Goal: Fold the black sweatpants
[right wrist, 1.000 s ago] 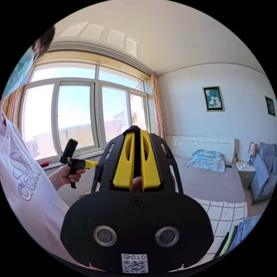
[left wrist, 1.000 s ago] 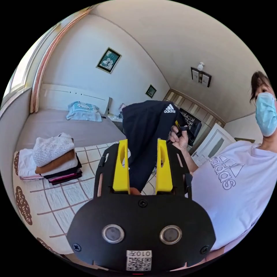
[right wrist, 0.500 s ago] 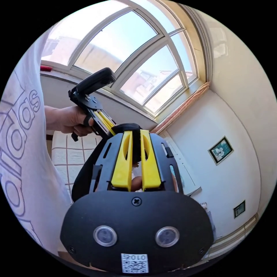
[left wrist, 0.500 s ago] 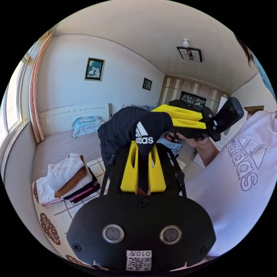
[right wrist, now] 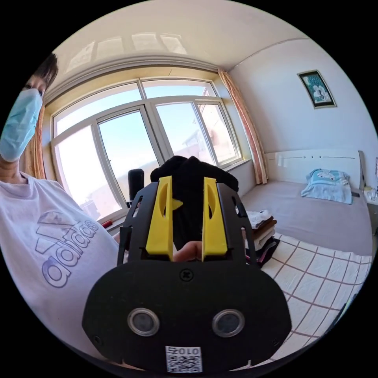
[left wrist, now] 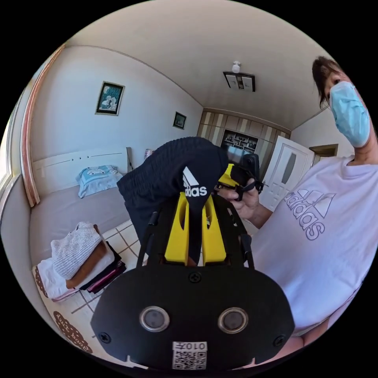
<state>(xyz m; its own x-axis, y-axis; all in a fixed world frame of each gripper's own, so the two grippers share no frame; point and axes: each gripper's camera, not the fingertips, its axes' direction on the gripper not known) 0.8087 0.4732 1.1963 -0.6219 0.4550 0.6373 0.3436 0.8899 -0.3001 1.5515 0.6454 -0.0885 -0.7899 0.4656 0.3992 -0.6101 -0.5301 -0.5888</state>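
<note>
Two hand-held grippers are raised in the air above the bed, each with the black sweatpants between its yellow jaws. In the left gripper view, the left hand-held gripper has its jaws drawn close together and clamped on a narrow run of the dark cloth just under the white logo. The garment bunches in a mound over the jaw tips, and a length hangs down on the pillow side toward the checked bedcover; its long axis cannot be judged, as the cloth is gathered rather than stretched. The right hand-held gripper appears past the mound, held in the person's hand. In the right gripper view, the right hand-held gripper has its jaws set wider, with black cloth between them; whether both press on it cannot be told. A stack of folded clothes rests on the bedcover, well apart from the sweatpants.
</note>
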